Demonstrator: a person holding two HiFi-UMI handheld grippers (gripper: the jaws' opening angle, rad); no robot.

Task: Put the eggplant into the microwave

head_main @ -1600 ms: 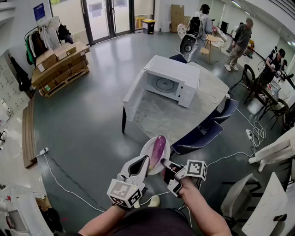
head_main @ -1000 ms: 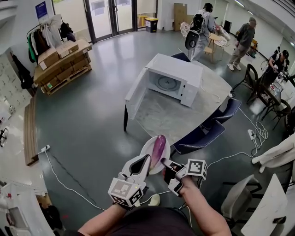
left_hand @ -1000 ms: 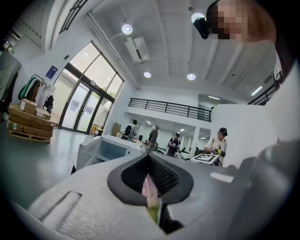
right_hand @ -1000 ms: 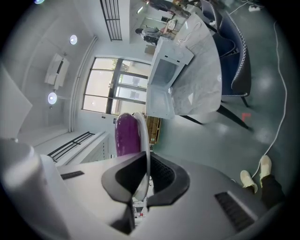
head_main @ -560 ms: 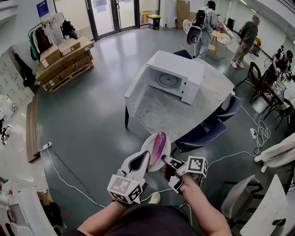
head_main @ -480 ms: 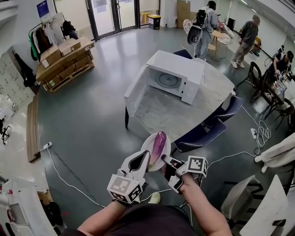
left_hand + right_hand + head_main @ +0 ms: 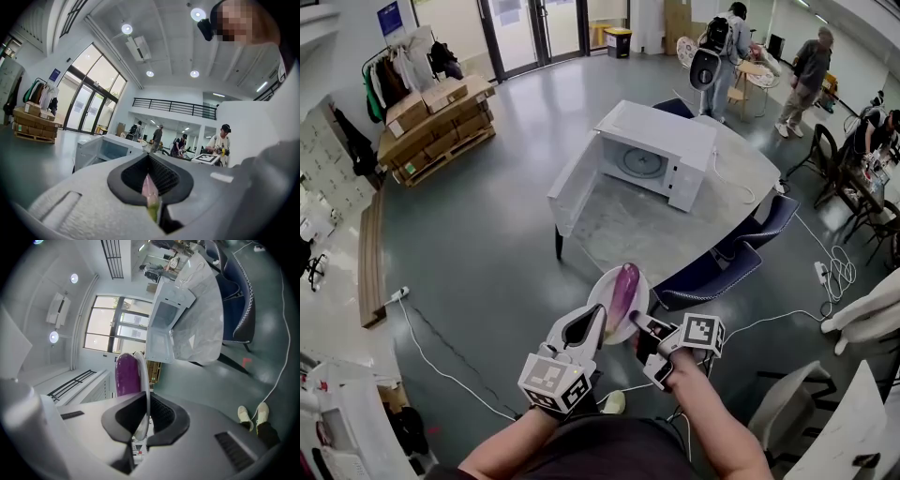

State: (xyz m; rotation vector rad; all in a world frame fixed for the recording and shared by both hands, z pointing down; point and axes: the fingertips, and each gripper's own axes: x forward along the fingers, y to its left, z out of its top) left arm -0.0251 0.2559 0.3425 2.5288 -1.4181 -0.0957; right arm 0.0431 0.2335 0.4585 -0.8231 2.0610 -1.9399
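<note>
A purple eggplant (image 7: 624,286) lies on a white plate (image 7: 604,298) carried level in front of me over the floor. My left gripper (image 7: 598,317) is shut on the plate's left rim, which shows as a thin pale edge (image 7: 149,187) between its jaws. My right gripper (image 7: 636,322) is shut on the right rim (image 7: 146,380), with the eggplant (image 7: 125,373) just beyond it. Ahead, the white microwave (image 7: 654,155) stands on the table (image 7: 628,234) with its door (image 7: 572,187) swung open and its glass turntable showing.
Two dark blue chairs (image 7: 705,274) stand at the table's right side, close to the plate. Cables (image 7: 422,347) trail over the grey floor. A pallet of cardboard boxes (image 7: 431,117) sits far left. Several people (image 7: 806,66) are at the back right.
Both grippers and the plate with the eggplant have edged a little toward the table. Both grips on the rim are unchanged.
</note>
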